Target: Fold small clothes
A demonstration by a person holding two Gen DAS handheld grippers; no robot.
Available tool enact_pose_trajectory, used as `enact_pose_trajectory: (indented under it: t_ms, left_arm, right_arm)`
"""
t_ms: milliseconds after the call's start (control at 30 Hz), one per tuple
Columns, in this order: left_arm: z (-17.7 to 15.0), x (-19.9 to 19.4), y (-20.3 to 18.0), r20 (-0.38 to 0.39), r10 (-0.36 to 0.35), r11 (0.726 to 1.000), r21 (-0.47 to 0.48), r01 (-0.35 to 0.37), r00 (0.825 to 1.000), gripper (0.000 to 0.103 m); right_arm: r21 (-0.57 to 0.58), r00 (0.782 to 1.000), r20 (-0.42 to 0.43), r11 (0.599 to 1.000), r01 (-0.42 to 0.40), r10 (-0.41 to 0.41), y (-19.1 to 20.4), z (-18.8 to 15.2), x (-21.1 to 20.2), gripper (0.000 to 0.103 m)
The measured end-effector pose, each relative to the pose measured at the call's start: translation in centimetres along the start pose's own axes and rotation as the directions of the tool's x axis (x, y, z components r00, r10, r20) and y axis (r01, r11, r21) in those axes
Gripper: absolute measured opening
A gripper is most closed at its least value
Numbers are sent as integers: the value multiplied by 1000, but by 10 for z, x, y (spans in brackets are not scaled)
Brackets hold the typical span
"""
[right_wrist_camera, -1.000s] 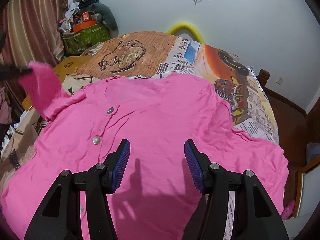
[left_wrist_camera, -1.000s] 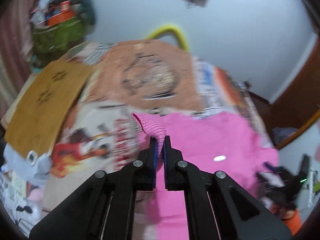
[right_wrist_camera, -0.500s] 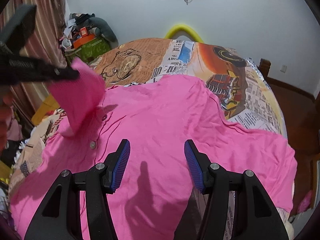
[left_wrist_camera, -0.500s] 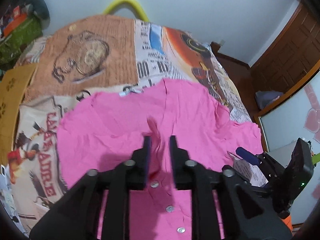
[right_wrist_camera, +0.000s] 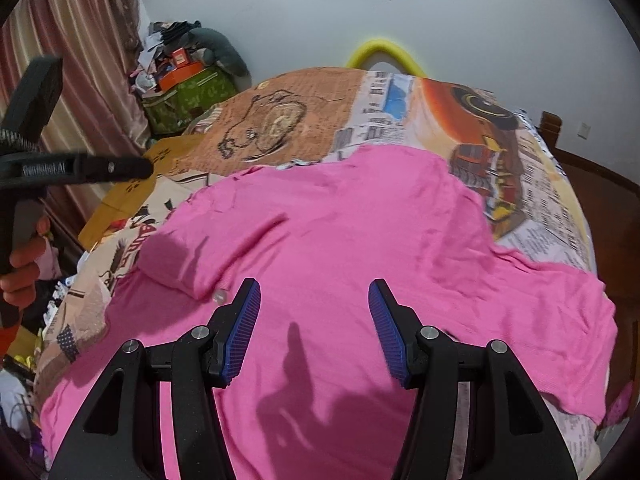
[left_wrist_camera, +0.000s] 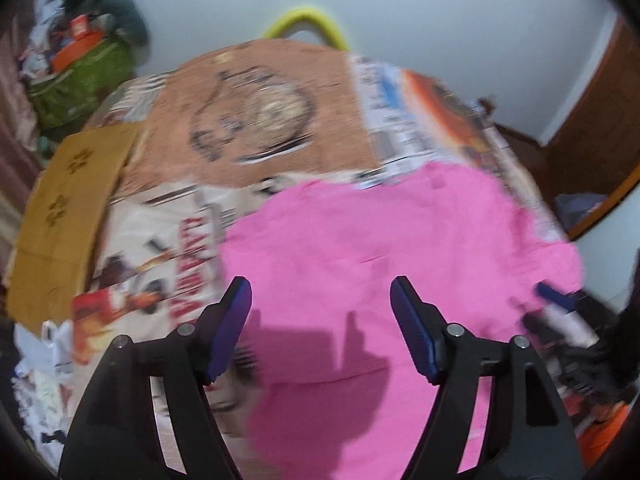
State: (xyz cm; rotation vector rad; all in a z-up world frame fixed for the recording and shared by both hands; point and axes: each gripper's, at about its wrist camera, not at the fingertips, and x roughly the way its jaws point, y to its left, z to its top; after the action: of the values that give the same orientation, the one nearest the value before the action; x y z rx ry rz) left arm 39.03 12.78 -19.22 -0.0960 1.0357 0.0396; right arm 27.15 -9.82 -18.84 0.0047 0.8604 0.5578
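A pink buttoned shirt [right_wrist_camera: 360, 248] lies spread on the bed, its left sleeve [right_wrist_camera: 212, 248] folded in over the body. In the blurred left wrist view the same pink shirt [left_wrist_camera: 380, 248] fills the middle. My left gripper [left_wrist_camera: 320, 292] hovers above it, jaws opening, nothing between the blue pads. It also shows as a dark tool, the left gripper [right_wrist_camera: 136, 168], at the left of the right wrist view, held by a hand [right_wrist_camera: 22, 272]. My right gripper [right_wrist_camera: 314, 292] stands open over the shirt's lower front, empty. The right sleeve [right_wrist_camera: 560, 312] lies spread out.
The bed carries a printed cover [right_wrist_camera: 500, 128] with cartoon and truck pictures. A yellow arc [right_wrist_camera: 384, 52] rises behind the bed at the white wall. A green box with clutter [right_wrist_camera: 188, 92] and a curtain [right_wrist_camera: 80, 60] stand at the left. A tan cardboard sheet [left_wrist_camera: 68, 216] lies left.
My left gripper carried the pink sleeve inward over the shirt, let it go and opened wide. The sleeve now lies folded on the body. My right gripper stayed open over the shirt.
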Motion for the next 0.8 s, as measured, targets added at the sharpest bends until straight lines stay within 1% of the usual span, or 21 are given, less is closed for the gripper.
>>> enact_pose_trajectory:
  t_ms: [100,167,200,267,367,467,500,600,700,767,800]
  left_arm:
    - [-17,15,24,-25,88,996,23,-87,996,71]
    - [-27,25,35,-42,117,993,37,-115,992,71]
    - [-33,32,41,-54,117,993,37,-115,992,71]
    - [-42,43,49,-82,98,995,27,-96,992,71]
    - [-53,59,52,-112,74,997,24,-72,991,71]
    - [-59,68,52,-111,48,999,22,-46,993,73]
    - [-59,69,51,-109,44,999,21,-42,993,74]
    - [-63,71,50,-88,41,998,42,-37,995,77]
    - [-67,73,51,-68,40,998,45,-37,997,79]
    - [-68,74,54,-63,32,999,29,-30,997,80]
    - [-69,75,55,-60,32,999,22,-31,998,81]
  right_arm:
    - [-31,1000,-18,999,-7,6,17,5,13,52]
    - [-55,1000,-29,998,-11,9,31,9,22,52]
    - [-69,999,-33,998,-11,8,38,10,27,52]
    - [-104,999,-43,995,-8,3,54,14,39,52]
    - [-152,998,-64,988,-3,-7,74,19,60,52]
    - [-207,992,-119,978,10,-35,88,21,84,52]
    - [-224,991,-124,974,21,-50,92,21,90,52]
    - [-299,987,-101,950,89,-124,105,20,102,52]
    - [-338,981,-97,933,125,-167,112,22,112,52]
    - [-376,975,-79,912,163,-207,116,21,118,46]
    - [-392,971,-69,901,185,-229,118,21,121,38]
